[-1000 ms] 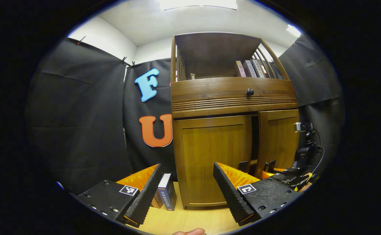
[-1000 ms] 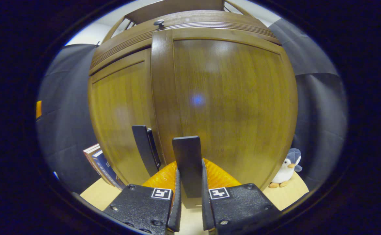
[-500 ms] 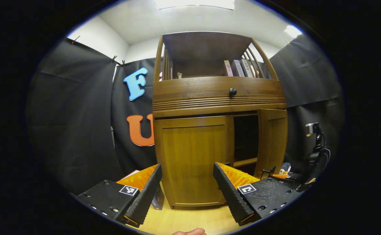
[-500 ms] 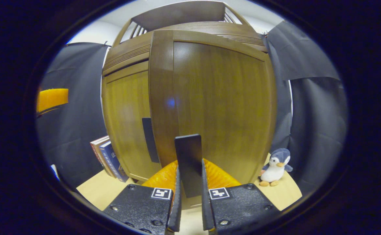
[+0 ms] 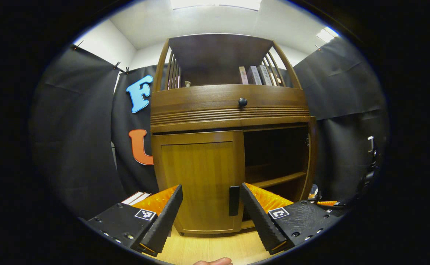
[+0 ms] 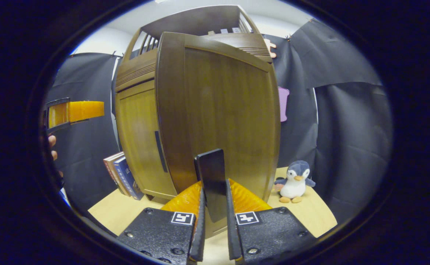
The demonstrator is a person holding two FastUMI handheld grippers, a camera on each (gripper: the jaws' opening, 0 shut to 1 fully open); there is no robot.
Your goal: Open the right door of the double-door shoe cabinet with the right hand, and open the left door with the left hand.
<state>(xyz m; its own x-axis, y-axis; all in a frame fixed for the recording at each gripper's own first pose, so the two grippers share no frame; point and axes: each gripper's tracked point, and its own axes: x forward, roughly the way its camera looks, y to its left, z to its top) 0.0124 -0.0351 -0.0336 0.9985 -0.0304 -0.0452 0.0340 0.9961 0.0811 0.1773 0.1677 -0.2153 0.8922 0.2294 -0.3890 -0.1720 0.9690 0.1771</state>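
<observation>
The wooden shoe cabinet's left door point(image 5: 200, 176) is closed, and its dark vertical handle point(image 5: 234, 200) stands just beyond and between my left gripper's fingers. My left gripper point(image 5: 211, 187) is open with nothing in it. The right door point(image 6: 229, 117) is swung wide open, edge-on in the left gripper view point(image 5: 312, 158), baring a dark interior with a shelf point(image 5: 277, 180). My right gripper point(image 6: 214, 187) is shut on the right door's dark handle point(image 6: 211, 173). The left door point(image 6: 141, 140) and its handle point(image 6: 158, 151) lie to the left, with the left gripper point(image 6: 74, 112) farther left.
Books point(image 6: 121, 175) lean against the cabinet's left side. A plush penguin point(image 6: 292, 182) sits on the light wooden surface point(image 6: 310, 217) right of the open door. Above the doors are a drawer with a round knob point(image 5: 242, 102) and an upper shelf holding books point(image 5: 253, 74).
The right door swung from slightly ajar to wide open with my right gripper shut on its handle. My left gripper stayed open and now faces the left door's handle.
</observation>
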